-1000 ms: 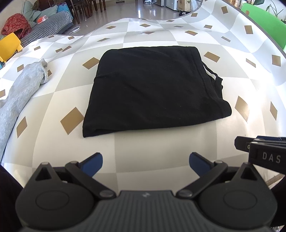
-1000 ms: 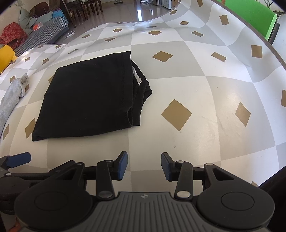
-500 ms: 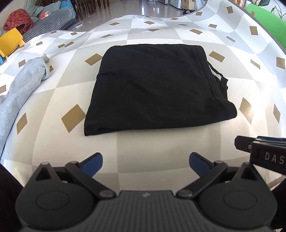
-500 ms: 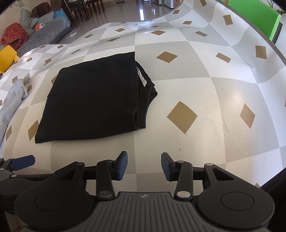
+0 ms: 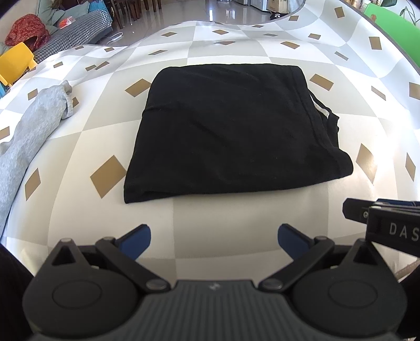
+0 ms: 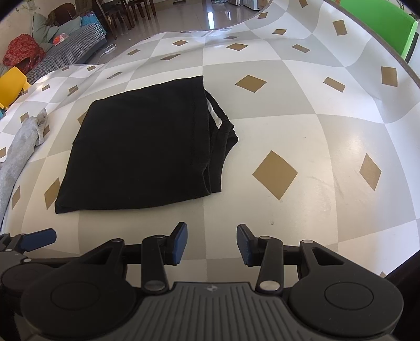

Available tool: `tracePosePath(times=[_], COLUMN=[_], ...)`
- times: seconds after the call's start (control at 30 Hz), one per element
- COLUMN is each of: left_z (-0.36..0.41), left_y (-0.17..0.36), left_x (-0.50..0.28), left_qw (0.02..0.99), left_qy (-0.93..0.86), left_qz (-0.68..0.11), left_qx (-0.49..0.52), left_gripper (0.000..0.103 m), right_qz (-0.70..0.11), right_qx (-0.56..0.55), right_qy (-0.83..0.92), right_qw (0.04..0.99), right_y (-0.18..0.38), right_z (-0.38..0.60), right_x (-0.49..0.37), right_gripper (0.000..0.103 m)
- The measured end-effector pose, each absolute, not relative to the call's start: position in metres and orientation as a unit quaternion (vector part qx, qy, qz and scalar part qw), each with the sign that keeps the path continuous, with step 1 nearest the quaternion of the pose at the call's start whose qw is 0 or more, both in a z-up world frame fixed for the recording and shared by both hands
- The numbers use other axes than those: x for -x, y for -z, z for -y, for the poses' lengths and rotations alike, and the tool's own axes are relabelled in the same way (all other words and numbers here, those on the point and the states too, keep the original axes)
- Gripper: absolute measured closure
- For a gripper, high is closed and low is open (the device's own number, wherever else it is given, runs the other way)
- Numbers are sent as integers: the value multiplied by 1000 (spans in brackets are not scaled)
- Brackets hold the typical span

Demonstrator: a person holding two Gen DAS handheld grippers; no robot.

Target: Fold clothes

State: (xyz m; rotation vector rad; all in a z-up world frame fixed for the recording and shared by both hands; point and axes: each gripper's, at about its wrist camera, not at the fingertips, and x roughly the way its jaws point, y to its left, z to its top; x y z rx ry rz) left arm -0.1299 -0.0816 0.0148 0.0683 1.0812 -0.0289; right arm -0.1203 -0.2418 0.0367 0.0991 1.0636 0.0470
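Note:
A black garment (image 5: 231, 131) lies folded into a neat rectangle on the checked tablecloth (image 5: 236, 225), its layered edges and a white label on the right side. In the right wrist view the same black garment (image 6: 147, 149) sits left of centre. My left gripper (image 5: 214, 237) hovers near the table's front edge, short of the garment, open wide with nothing between its blue fingers. My right gripper (image 6: 212, 242) is beside it to the right, open about halfway and empty. Part of the right gripper (image 5: 383, 223) shows at the right of the left wrist view.
A grey garment (image 5: 29, 131) lies crumpled at the table's left side, also seen as grey garment (image 6: 18, 152). A green chair (image 6: 380, 23) stands beyond the far right edge, a yellow chair (image 5: 14, 64) and a sofa beyond the left.
Both views have shifted a little, so the black garment sits slightly lower and more central in frame. Neither gripper's jaws have changed, and the garment lies as before.

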Motion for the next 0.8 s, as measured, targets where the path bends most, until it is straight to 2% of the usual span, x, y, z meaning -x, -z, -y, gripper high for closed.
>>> tracePosePath(times=[0.8], left_z=[60], left_y=[-23], left_x=[98], left_qw=[856], left_qy=[6], left_qz=[-516], left_qx=[-5], left_gripper=[0], right_qz=[-500], right_qx=[-42], right_qy=[-34], right_qw=[865], right_y=[-52], right_z=[247], right_x=[81], right_gripper=[63])
